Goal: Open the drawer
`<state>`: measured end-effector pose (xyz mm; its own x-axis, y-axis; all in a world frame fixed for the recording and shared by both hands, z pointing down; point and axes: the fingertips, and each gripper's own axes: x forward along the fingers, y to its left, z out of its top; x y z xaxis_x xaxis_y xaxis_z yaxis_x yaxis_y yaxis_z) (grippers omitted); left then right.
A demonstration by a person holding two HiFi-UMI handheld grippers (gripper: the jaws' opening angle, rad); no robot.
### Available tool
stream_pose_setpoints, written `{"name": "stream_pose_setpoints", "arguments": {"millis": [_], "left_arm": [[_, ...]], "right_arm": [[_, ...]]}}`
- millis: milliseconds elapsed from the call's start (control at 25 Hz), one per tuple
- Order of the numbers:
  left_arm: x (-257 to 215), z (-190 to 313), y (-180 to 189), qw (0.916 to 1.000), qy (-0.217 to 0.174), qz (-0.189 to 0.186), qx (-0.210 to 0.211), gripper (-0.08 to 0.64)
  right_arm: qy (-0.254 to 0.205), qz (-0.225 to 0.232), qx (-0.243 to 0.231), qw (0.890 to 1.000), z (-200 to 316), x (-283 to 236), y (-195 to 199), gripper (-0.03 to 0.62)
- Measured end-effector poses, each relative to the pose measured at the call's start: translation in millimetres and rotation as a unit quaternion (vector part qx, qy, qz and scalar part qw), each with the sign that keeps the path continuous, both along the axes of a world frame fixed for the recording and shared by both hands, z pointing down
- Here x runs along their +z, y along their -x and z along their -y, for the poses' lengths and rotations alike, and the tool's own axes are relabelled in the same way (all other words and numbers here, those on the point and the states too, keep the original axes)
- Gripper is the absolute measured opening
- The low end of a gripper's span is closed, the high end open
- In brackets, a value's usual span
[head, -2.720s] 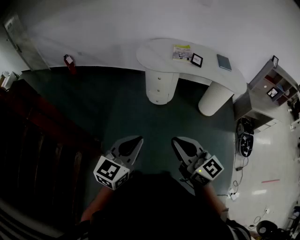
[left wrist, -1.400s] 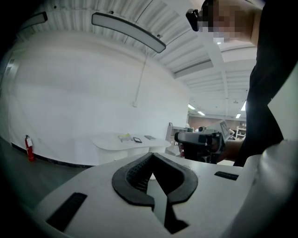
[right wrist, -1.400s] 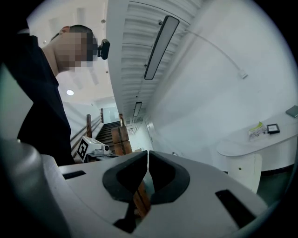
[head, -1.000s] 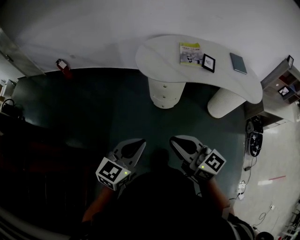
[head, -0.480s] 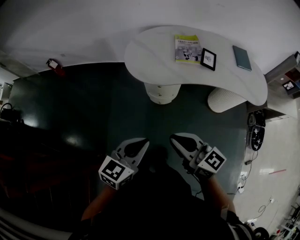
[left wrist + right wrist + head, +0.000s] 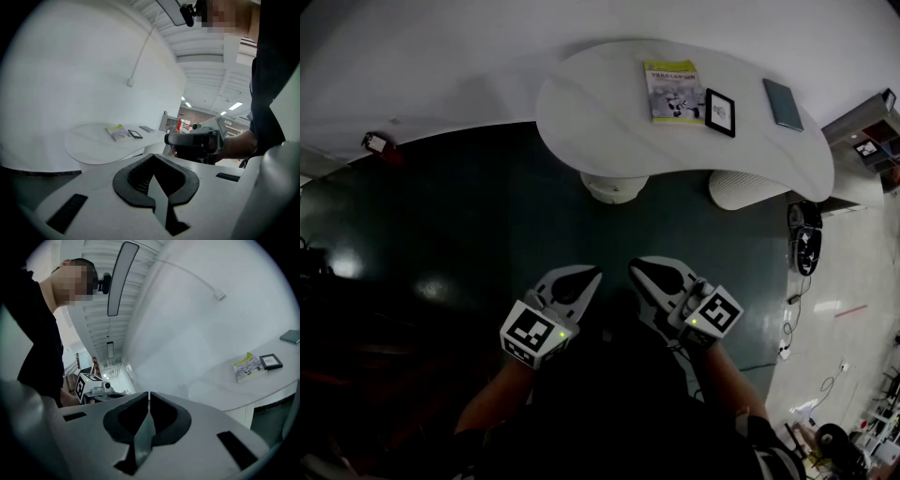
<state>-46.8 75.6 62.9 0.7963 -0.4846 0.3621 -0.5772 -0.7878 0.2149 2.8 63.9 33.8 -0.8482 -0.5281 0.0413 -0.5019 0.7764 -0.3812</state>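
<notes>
A white cylindrical drawer pedestal (image 6: 614, 187) stands under the curved white desk (image 6: 591, 112), and the desk top hides most of it. Both grippers hang low over the dark floor, well short of the pedestal. My left gripper (image 6: 592, 272) is shut with nothing in it, and so is my right gripper (image 6: 636, 265). In the left gripper view the jaws (image 6: 152, 157) meet at the tip, with the desk (image 6: 93, 145) far ahead. The right gripper view shows its closed jaws (image 6: 148, 394) and the desk (image 6: 243, 390) off to the right.
On the desk lie a yellow-green book (image 6: 672, 91), a black-framed picture (image 6: 721, 112) and a grey notebook (image 6: 783, 103). A ribbed white pedestal (image 6: 750, 190) holds up the desk's right end. A shelf unit (image 6: 867, 141) and cables (image 6: 806, 248) are at the right, and a red object (image 6: 380, 145) sits by the left wall.
The desk has come closer and its top now covers most of the drawer pedestal. Both grippers stay shut and side by side in front of the person.
</notes>
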Motion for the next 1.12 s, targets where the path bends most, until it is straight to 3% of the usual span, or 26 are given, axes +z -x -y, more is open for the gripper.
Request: {"name": "stream_pose_setpoints", "arguments": {"millis": [160, 400, 600, 880, 1120], "left_arm": [[13.1, 34.4, 23.6, 0.9990, -0.022, 0.024, 0.032, 0.009], [36.6, 72.1, 38.4, 0.9995, -0.013, 0.021, 0.022, 0.011], [85.8, 101.4, 25.8, 0.9990, 0.003, 0.032, 0.032, 0.011], [145.7, 122.5, 5.3, 0.9992, 0.011, 0.020, 0.034, 0.011], [241.7, 151.2, -11.8, 0.9989, 0.021, 0.025, 0.033, 0.011]], "right_arm": [[-0.001, -0.015, 0.017, 1.000, 27.8, 19.1, 23.6, 0.018], [0.023, -0.010, 0.029, 0.999, 56.9, 48.5, 33.7, 0.018], [0.027, -0.027, 0.020, 0.999, 92.7, 87.2, 24.2, 0.018], [0.039, -0.032, 0.028, 0.998, 115.7, 167.4, 12.7, 0.018], [0.056, -0.047, 0.034, 0.997, 132.5, 267.2, -4.5, 0.018]]}}
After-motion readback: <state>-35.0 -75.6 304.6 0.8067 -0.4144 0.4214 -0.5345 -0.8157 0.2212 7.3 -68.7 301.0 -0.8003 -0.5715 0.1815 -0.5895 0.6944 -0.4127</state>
